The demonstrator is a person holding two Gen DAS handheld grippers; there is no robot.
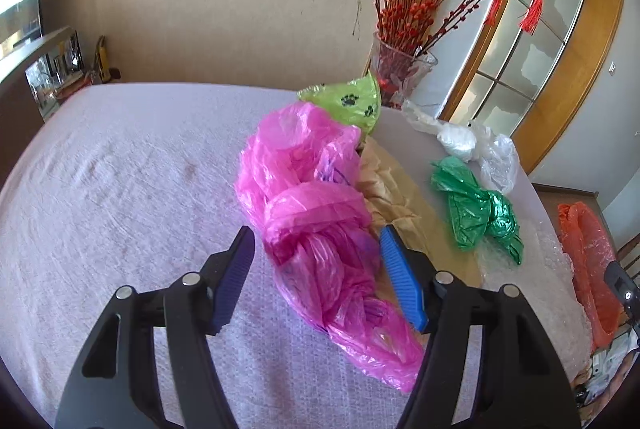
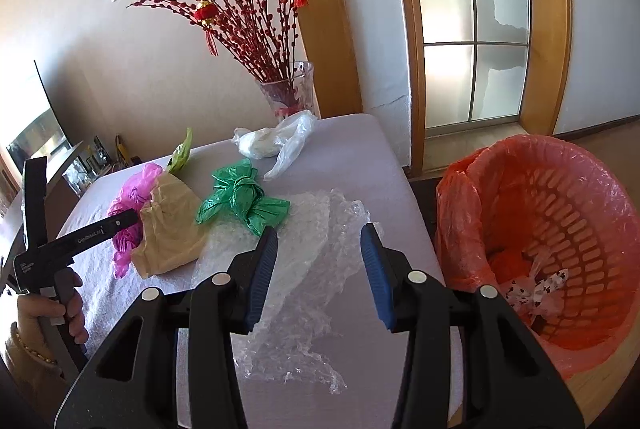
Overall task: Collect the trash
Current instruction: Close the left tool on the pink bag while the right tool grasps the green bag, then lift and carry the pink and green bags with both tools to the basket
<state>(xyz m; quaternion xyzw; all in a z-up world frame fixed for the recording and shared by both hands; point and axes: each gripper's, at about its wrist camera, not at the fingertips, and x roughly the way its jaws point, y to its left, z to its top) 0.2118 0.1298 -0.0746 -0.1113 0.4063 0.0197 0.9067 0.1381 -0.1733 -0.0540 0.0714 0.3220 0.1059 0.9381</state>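
Note:
My left gripper [image 1: 318, 241] is open, its blue fingers on either side of a knotted pink plastic bag [image 1: 308, 213] on the table, not closed on it. The pink bag also shows in the right wrist view [image 2: 130, 205]. A tan bag [image 1: 394, 189], a green knotted bag [image 1: 476, 213], a lime paw-print bag [image 1: 352, 101] and a white bag [image 1: 472, 145] lie beyond it. My right gripper [image 2: 318, 241] is open and empty above clear bubble wrap [image 2: 308, 269]. An orange-lined bin [image 2: 552, 237] stands right of the table with a spotted bag [image 2: 536, 289] inside.
The table has a pale lilac cloth [image 1: 120, 189]. A glass vase [image 2: 288, 93] of red branches stands at its far edge. A framed glass door [image 2: 476, 29] is behind the bin. Small items sit on a cabinet [image 1: 56, 69] far left.

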